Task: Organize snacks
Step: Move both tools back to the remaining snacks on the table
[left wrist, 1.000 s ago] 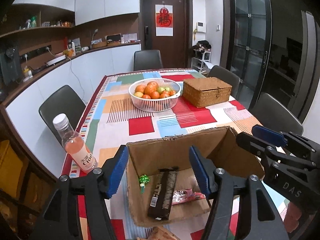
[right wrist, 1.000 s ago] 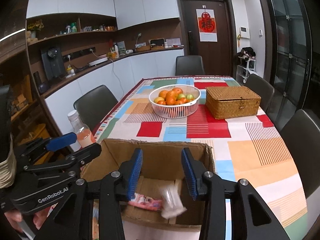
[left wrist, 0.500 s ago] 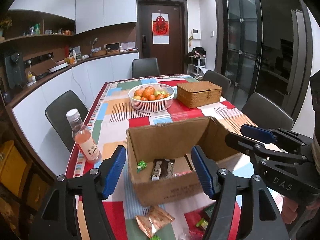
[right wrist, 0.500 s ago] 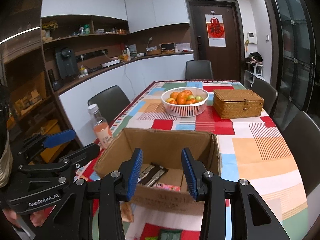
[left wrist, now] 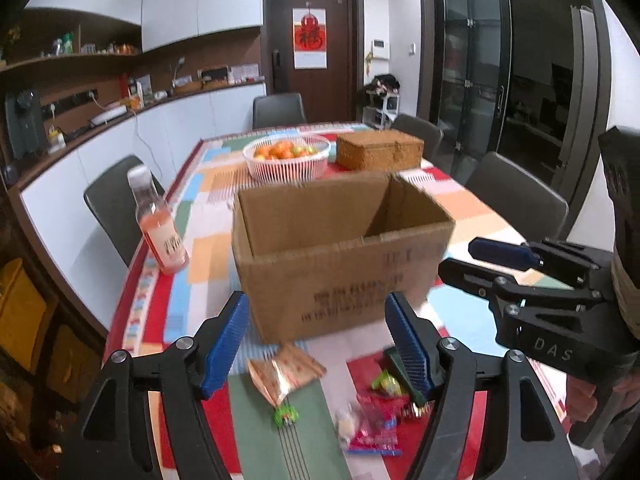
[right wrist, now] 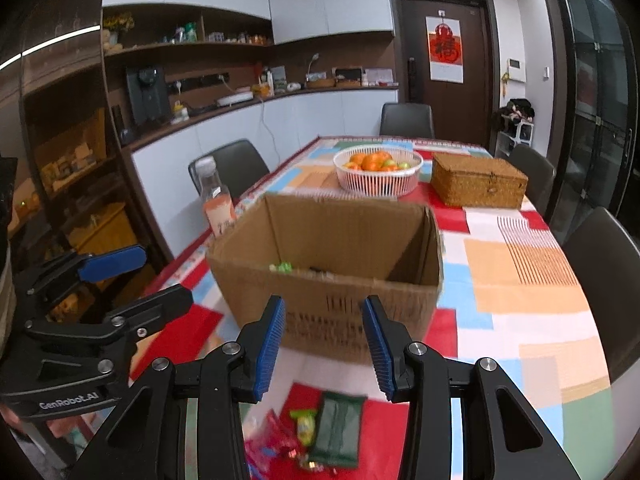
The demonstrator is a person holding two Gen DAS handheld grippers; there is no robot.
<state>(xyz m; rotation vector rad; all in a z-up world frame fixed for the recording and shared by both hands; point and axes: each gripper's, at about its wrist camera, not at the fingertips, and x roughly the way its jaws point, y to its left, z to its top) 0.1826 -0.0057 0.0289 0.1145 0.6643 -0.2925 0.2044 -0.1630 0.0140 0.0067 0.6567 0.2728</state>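
Observation:
An open cardboard box stands on the patterned tablecloth; it also shows in the right wrist view, with a green candy just visible inside. Loose snacks lie in front of it: an orange-brown packet, a green candy, a pink and blue wrapper, a dark green packet and a yellow-green candy. My left gripper is open and empty above the loose snacks. My right gripper is open and empty in front of the box.
A pink drink bottle stands left of the box. A white basket of oranges and a wicker box sit at the far end. Dark chairs ring the table. The table's left edge is close.
Both grippers have drawn back and down from over the box. The box front and the loose snacks on the cloth have come into view. Both stayed open.

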